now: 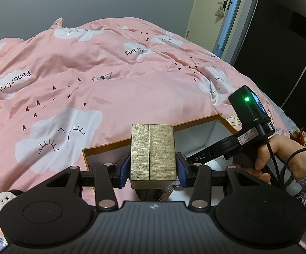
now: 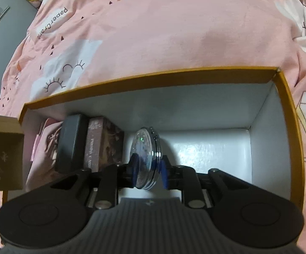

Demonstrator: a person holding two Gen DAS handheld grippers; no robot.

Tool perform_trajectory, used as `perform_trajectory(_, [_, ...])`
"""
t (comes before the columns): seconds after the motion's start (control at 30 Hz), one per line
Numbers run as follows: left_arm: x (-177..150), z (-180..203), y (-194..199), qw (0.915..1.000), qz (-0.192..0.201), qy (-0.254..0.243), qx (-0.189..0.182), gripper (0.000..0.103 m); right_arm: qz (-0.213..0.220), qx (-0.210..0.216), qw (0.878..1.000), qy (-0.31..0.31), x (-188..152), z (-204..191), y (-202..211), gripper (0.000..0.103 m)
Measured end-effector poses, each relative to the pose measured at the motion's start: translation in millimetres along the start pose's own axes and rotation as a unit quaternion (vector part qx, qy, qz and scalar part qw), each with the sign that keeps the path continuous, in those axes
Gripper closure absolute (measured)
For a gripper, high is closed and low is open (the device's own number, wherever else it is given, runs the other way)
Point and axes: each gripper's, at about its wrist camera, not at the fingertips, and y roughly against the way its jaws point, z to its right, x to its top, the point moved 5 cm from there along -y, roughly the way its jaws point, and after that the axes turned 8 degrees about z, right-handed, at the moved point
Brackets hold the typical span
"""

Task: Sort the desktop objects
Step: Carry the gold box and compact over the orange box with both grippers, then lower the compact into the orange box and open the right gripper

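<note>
On the bed (image 2: 153,31), an open storage box (image 2: 288,127) with an orange rim receives the sorted items. Three items already stand on edge at its left end: a pink item (image 2: 45,139), a black case (image 2: 70,141) and a dark printed box (image 2: 102,144). The right half of the floor is bare.

The right gripper (image 2: 147,169) is inside the storage box with a round silver compact (image 2: 146,158) on edge between its pads. A narrow gap shows at the right pad, so the jaws appear to be off the compact; judged from this, the compact is being set down just beside the printed box.

The left gripper (image 1: 153,169) clamps a gold box (image 1: 153,150) firmly, both pads pressed on its sides, held at the near left rim of the storage box and not yet inside.

Remaining work, as a judgement: withdraw the right gripper, then place the gold box in the free space.
</note>
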Motion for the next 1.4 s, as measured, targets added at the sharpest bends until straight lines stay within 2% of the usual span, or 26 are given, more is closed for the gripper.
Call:
perform_trajectory(0.13, [0.4,-0.2,-1.0,1.0,-0.001,-0.002,0.004,0.051,-0.011,-0.029,1.0,0.001,-0.8,0.6,-10.9,0.066])
perform_trajectory(0.23, [2.2,-2.2,-3.8,1.0,-0.002,-0.006,0.006,0.051,-0.017,-0.014,1.0,0.002,-2.6,-2.2,-17.3,0.066])
perform_trajectory(0.43, [3.5,0.1,-6.3,0.9999,-0.001,-0.015,0.003,0.051,-0.029,-0.018,0.999,0.002,-2.6,-4.2,-22.7,0.06])
perform_trajectory(0.63, [4.2,4.8,-5.4,0.9997,0.001,-0.026,0.002,0.051,-0.028,-0.032,0.999,0.009,-3.0,2.3,-21.4,0.061])
perform_trajectory(0.8, [5.7,9.5,-7.9,0.9994,-0.001,-0.033,0.002,0.051,-0.034,-0.018,0.999,-0.007,-3.3,5.3,-25.1,0.072])
perform_trajectory(0.9, [8.2,16.7,-12.2,0.9991,-0.003,-0.042,-0.007,0.051,-0.032,-0.017,0.999,-0.001,-2.9,3.9,-24.4,0.074])
perform_trajectory(1.0, [9.0,27.4,-20.8,0.998,-0.006,-0.061,-0.017,0.051,-0.016,-0.034,0.999,0.03,-2.9,0.4,-10.2,0.072])
perform_trajectory(1.1, [5.1,46.0,-34.9,0.9923,-0.013,-0.121,-0.024,0.051,0.01,-0.043,0.997,0.071,-3.2,-4.6,17.7,0.072])
perform_trajectory(1.17, [-2.0,63.3,-46.3,0.982,-0.015,-0.186,-0.031,0.051,0.017,-0.055,0.994,0.091,-5.2,-1.5,33.5,0.072])
perform_trajectory(1.23, [-9.5,75.8,-59.5,0.9734,-0.025,-0.225,-0.036,0.051,0.023,-0.063,0.991,0.114,-7.9,-0.6,48.2,0.072])
perform_trajectory(1.4, [-25.9,91.1,-88.4,0.9585,-0.051,-0.274,-0.062,0.051,0.027,-0.079,0.979,0.185,-19.3,3.0,69.3,0.073])
